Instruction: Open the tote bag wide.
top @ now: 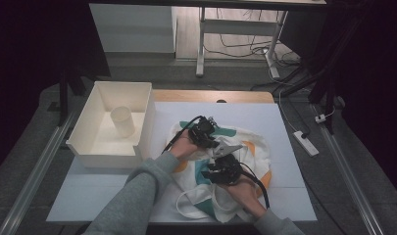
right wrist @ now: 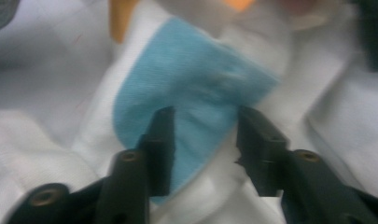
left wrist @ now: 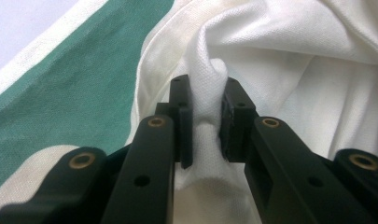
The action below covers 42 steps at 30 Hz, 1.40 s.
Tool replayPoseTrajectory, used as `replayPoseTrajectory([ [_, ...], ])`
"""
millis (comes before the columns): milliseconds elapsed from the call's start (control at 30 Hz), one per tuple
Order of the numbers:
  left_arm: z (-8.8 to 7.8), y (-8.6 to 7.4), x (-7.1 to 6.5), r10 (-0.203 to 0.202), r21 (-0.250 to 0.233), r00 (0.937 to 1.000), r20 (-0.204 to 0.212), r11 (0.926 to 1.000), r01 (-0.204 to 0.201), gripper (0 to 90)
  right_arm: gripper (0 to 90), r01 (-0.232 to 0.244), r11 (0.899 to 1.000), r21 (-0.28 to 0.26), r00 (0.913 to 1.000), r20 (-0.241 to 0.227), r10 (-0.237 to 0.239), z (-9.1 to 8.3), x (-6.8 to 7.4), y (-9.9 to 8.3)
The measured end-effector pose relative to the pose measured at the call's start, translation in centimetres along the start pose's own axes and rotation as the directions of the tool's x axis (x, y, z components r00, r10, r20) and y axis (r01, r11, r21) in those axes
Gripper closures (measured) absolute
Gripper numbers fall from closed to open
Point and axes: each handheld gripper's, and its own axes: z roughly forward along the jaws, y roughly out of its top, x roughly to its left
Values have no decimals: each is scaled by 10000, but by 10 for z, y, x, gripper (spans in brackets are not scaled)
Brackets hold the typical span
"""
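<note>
On the white surface (top: 284,127) in front of me lies a crumpled cloth bag (top: 245,142) with green, blue and orange patches, just right of a cream box (top: 88,147) with a cup (top: 123,121) inside. My left gripper (left wrist: 207,116) is pinched tight on a raised white fold of the bag. My right gripper (right wrist: 205,140) stands partly open over its blue patch (right wrist: 186,88), pads not pressing the cloth.
</note>
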Motion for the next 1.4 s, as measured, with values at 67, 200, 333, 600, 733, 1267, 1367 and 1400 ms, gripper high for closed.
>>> replayPoseTrajectory([
  [67,-1,0,0,1,11,10000,24,10000,-1,766,489,-300,9995,-139,9995,-80,299,-1,-5,0],
  [200,-1,0,0,13,-7,10000,31,10000,-13,766,440,-618,9977,-286,9981,-51,617,-1,-13,0],
  [333,0,0,1,-13,10,10000,46,10000,13,766,473,-706,9968,-361,9968,-393,692,3,-16,1],
  [600,-4,1,-2,104,44,9999,15,9999,-104,766,874,-186,9969,-771,9975,-697,132,1,-7,3],
  [733,-7,2,-4,166,123,9999,-30,9998,-165,767,888,781,9943,-731,9955,-486,-818,4,17,9],
  [1267,-8,-5,2,84,511,9999,145,9986,-91,777,891,1896,9801,-592,9752,-1046,-1950,43,75,26],
  [1367,-7,-5,2,46,358,9999,115,9993,-50,778,861,2011,9770,-712,9731,-1000,-2076,39,72,24],
  [1400,-8,-5,2,35,318,10000,93,9995,-38,778,804,2097,9746,-784,9709,-1015,-2170,35,72,25],
])
